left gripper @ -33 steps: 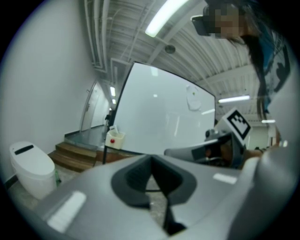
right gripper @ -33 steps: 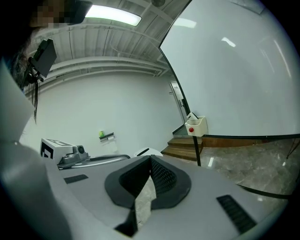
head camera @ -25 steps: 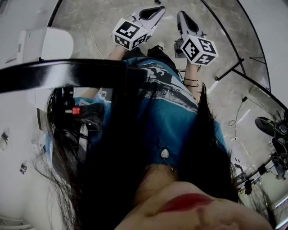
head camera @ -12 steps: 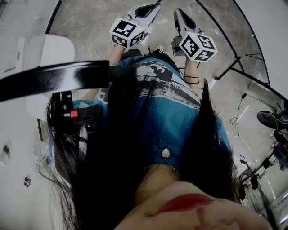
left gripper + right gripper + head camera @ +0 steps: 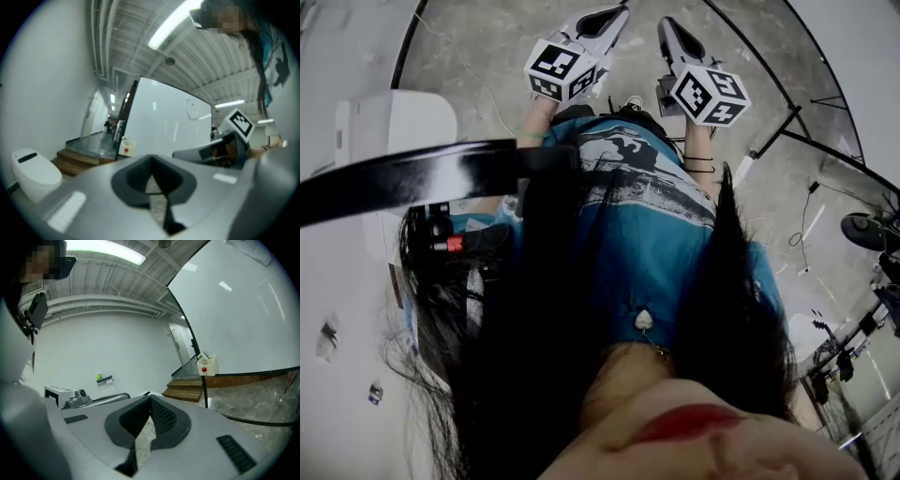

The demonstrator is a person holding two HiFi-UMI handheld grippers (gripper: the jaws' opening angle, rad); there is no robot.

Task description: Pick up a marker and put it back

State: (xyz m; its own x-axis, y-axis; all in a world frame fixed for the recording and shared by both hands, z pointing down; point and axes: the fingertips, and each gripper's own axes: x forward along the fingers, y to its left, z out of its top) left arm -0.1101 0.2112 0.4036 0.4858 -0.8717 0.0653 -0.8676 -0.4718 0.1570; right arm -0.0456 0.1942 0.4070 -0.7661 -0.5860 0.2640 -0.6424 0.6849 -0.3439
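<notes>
No marker shows clearly in any view. In the head view my left gripper [image 5: 612, 15] and my right gripper [image 5: 667, 28] are held side by side in front of the person's teal shirt [image 5: 656, 225], pointing out over the grey floor [image 5: 487, 47]. Both are shut with nothing between the jaws. The left gripper view shows the left gripper [image 5: 151, 165] with its dark pads meeting, and the right gripper's marker cube [image 5: 240, 123] beside it. In the right gripper view the right gripper [image 5: 150, 404] is shut too; a small wall shelf [image 5: 105, 379] with a green item is far off.
A white box-shaped unit [image 5: 394, 122] stands at the left. Black stands and cables [image 5: 862, 281] crowd the right side of the floor. Wooden steps [image 5: 187, 392] and a white box with a red button [image 5: 206, 365] sit by a large glass panel [image 5: 243, 310].
Both grippers have drifted slightly up and left in the head view. The white unit at the left has slid lower in the picture. The jaws stay shut.
</notes>
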